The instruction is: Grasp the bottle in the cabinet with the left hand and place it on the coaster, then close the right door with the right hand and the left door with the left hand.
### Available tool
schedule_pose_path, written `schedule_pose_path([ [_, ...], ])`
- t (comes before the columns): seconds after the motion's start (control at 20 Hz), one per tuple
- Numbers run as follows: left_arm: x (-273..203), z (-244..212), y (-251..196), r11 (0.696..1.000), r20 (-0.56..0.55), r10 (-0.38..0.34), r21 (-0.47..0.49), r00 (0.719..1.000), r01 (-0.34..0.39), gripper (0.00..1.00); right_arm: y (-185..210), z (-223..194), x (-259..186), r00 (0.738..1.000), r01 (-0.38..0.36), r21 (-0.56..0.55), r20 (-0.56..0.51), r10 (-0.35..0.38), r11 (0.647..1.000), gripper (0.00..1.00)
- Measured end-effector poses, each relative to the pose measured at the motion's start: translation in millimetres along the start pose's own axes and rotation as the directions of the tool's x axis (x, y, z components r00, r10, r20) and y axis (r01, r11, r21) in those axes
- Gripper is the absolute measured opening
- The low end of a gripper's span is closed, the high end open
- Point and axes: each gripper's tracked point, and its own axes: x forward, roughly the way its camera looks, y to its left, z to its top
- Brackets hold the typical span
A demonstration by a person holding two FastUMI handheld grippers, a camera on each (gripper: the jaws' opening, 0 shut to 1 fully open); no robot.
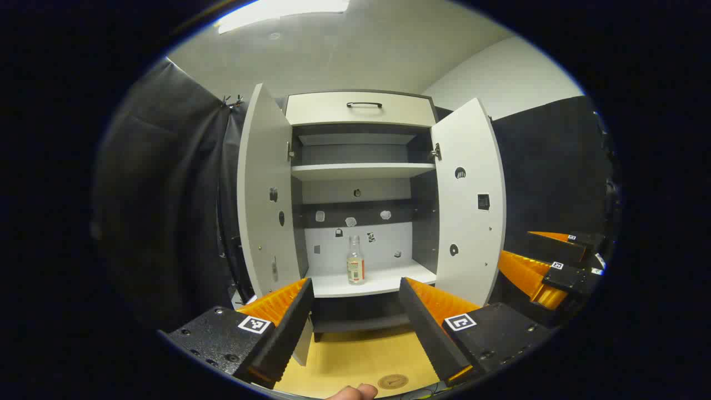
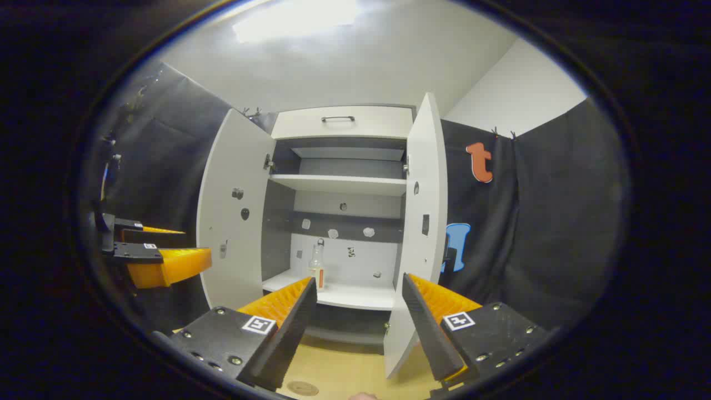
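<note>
Nearest, the left gripper [image 1: 355, 328] hangs with jaws wide and empty above the wooden table [image 1: 355, 355], where one round coaster [image 1: 392, 381] lies just ahead of a fingertip. The right gripper [image 2: 358, 328] is likewise spread wide, holding nothing, off to the right side. Beyond stands one cabinet [image 1: 361, 108] with two doors, the left door [image 1: 264, 194] and right door [image 1: 469, 205], both swung fully open. One bottle [image 1: 355, 261] stands upright on the lower shelf [image 1: 383, 280], near its middle, well apart from both grippers. Judged step: the opening reach for the bottle, nothing yet grasped. Next move calls for the left gripper to advance between the doors and straddle the bottle.
</note>
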Motion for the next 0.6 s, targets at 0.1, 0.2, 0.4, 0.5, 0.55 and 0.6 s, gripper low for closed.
schedule_pose_path([
  [0.1, 3.0, 0.2, 2.8, 1.000, -0.002, 0.015, 0.017, 1.000, -0.015, 0.98, -7.5, -0.2, 3.3, 1.000, 0.023, -0.018, 0.006, -0.023, 1.000, 0.89],
  [0.2, 9.8, -4.0, 2.9, 1.000, -0.007, 0.017, 0.025, 1.000, -0.017, 0.98, -8.2, -4.5, 7.6, 1.000, 0.018, -0.015, -0.005, -0.018, 1.000, 0.90],
  [0.4, 35.0, -15.4, 2.3, 1.000, -0.031, -0.008, -0.001, 0.999, 0.008, 0.98, -10.0, -7.1, 21.5, 1.000, 0.021, -0.023, -0.009, -0.021, 1.000, 0.94],
  [0.5, 51.6, -17.1, 4.1, 1.000, -0.033, -0.014, 0.010, 0.999, 0.014, 1.00, -11.9, -8.4, 29.1, 1.000, 0.020, -0.034, -0.015, -0.020, 0.999, 0.94],
  [0.55, 59.6, -16.4, 5.5, 1.000, -0.025, -0.016, 0.017, 1.000, 0.017, 0.98, -10.7, -11.1, 32.1, 1.000, 0.017, -0.027, -0.023, -0.017, 0.999, 0.94],
  [0.6, 68.4, -16.7, 6.4, 1.000, -0.016, -0.018, 0.021, 1.000, 0.018, 0.98, -7.7, -12.8, 35.6, 0.999, 0.005, -0.017, -0.032, -0.006, 1.000, 0.94],
])
